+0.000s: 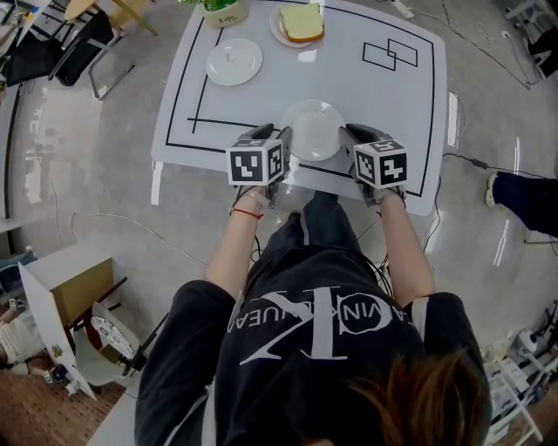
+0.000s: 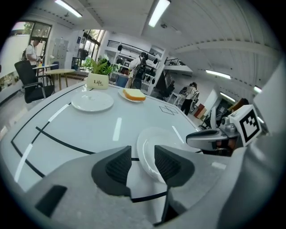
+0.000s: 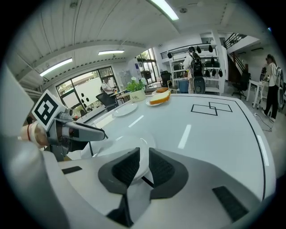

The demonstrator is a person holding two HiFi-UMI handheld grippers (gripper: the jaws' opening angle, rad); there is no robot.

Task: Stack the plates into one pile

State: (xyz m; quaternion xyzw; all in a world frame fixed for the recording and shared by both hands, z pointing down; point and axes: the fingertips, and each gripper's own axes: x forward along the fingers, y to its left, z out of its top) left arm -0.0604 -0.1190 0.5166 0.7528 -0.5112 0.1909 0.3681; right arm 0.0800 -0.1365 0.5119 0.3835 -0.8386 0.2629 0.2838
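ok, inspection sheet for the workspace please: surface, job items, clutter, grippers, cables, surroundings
Surface: white table with black tape lines; no spills seen.
Job's things: near plate at the front edge, between both grippers; far plate at back left; not stacked.
Clutter: bread on a third plate; potted plant.
Grippers: left gripper open, near plate's rim in the gap; right gripper narrow about the opposite rim, grip not confirmable.
Cables: floor cable right of the table.
Surroundings: office chairs, cardboard box, people in the background.
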